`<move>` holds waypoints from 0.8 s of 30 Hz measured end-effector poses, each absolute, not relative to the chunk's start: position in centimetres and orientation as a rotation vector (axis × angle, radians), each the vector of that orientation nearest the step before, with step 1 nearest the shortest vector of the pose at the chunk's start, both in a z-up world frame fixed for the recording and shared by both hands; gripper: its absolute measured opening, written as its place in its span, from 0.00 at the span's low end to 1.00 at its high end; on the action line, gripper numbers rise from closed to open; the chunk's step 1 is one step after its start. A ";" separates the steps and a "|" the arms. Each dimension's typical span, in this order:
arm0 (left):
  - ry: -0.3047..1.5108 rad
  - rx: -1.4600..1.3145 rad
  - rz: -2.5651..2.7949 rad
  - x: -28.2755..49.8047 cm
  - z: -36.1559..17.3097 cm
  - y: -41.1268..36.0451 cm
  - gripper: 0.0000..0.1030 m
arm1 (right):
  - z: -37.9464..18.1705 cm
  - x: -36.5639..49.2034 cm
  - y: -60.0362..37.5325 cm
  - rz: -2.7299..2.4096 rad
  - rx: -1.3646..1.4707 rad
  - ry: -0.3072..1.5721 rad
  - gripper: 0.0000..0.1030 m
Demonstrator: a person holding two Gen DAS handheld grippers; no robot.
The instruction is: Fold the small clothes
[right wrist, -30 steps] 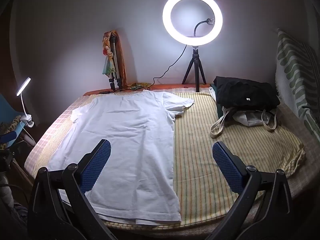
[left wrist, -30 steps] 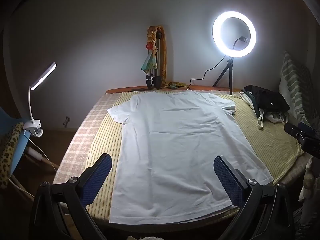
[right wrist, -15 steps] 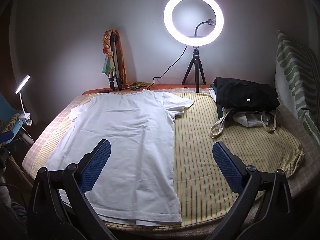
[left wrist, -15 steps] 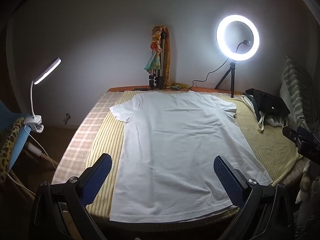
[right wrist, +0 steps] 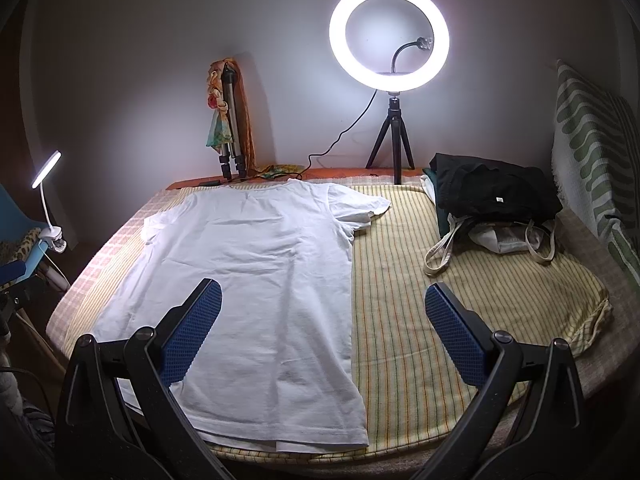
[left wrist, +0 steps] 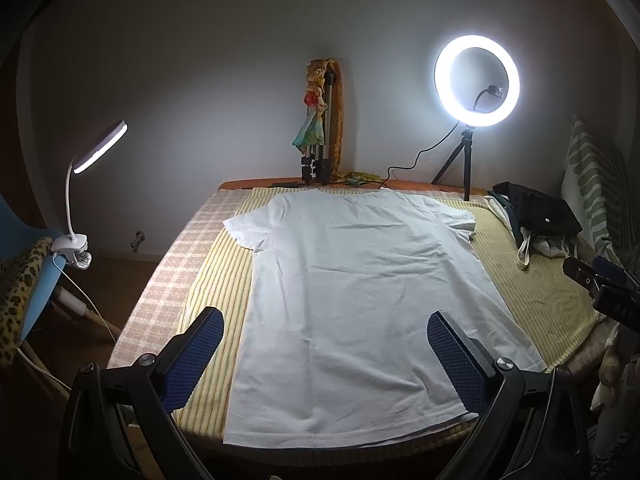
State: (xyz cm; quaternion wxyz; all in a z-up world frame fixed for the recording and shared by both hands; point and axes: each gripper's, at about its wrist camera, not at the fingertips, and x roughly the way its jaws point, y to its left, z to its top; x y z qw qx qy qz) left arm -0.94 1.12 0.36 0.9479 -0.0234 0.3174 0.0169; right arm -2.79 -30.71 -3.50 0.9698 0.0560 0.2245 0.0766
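A wide bed covered in a yellow striped woven sheet (right wrist: 460, 280) fills most of what I see, with a pink checked cloth (left wrist: 176, 264) showing along its left edge. Spread flat on that sheet, neck toward the far wall and hem toward me, lies the white short-sleeved cotton T-shirt (left wrist: 360, 300), both sleeves out to the sides; from my right wrist camera it sits on the left half of the bed (right wrist: 260, 280). A heap of black fabric over a cream tote bag with long handles (right wrist: 496, 208) rests at the far right of the bed, well apart from the shirt. A glowing ring light on a small black tripod (right wrist: 388, 36) stands at the far edge, and a white clip-on desk lamp (left wrist: 96, 148) shines off to the left. My left gripper (left wrist: 326, 344) hangs above the shirt's lower part, blue-padded jaws spread wide and holding nothing. My right gripper (right wrist: 324, 320) hovers over the shirt's right edge, jaws likewise wide apart and empty.
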 end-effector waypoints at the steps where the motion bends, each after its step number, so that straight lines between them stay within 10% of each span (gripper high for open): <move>1: 0.646 -0.046 0.034 -0.9 0.4 1.1 1.00 | -3.5 -2.8 -30.7 0.155 0.113 0.454 1.00; 24: 0.631 -0.042 0.039 -1.1 0.7 1.2 1.00 | -3.4 -2.8 -30.8 0.151 0.117 0.452 1.00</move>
